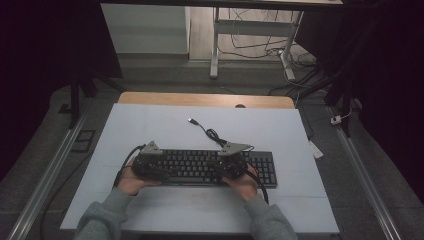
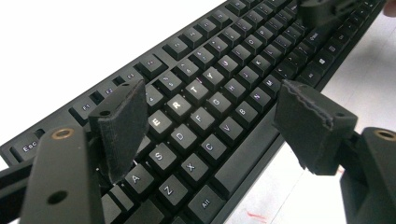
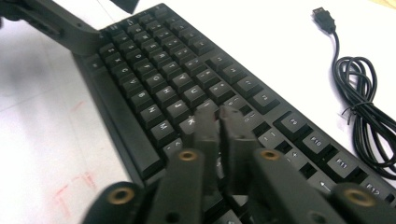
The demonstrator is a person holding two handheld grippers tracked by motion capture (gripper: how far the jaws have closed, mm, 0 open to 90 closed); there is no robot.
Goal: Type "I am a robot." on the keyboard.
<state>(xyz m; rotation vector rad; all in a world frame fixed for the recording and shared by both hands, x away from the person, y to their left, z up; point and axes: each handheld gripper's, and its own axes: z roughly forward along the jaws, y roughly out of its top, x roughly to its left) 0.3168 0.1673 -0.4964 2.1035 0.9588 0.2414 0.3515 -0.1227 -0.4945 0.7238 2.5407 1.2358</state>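
Two grippers over a black plastic keyboard on white table: left gripper jaws spread wide above the letter keys; right gripper jaws closed together, empty.

Keyboard ends cut off

A white desk carries the work; along its far edge, at twelve o'clock, a strip of bare wood shows. Beyond it, at about one o'clock, stand the pale metal legs of another table, with loose cables trailing on the floor between them. A pale cabinet sits at eleven o'clock. Metal rails run along the grey floor at nine and three o'clock. Faint red marks stain the desk's near part.
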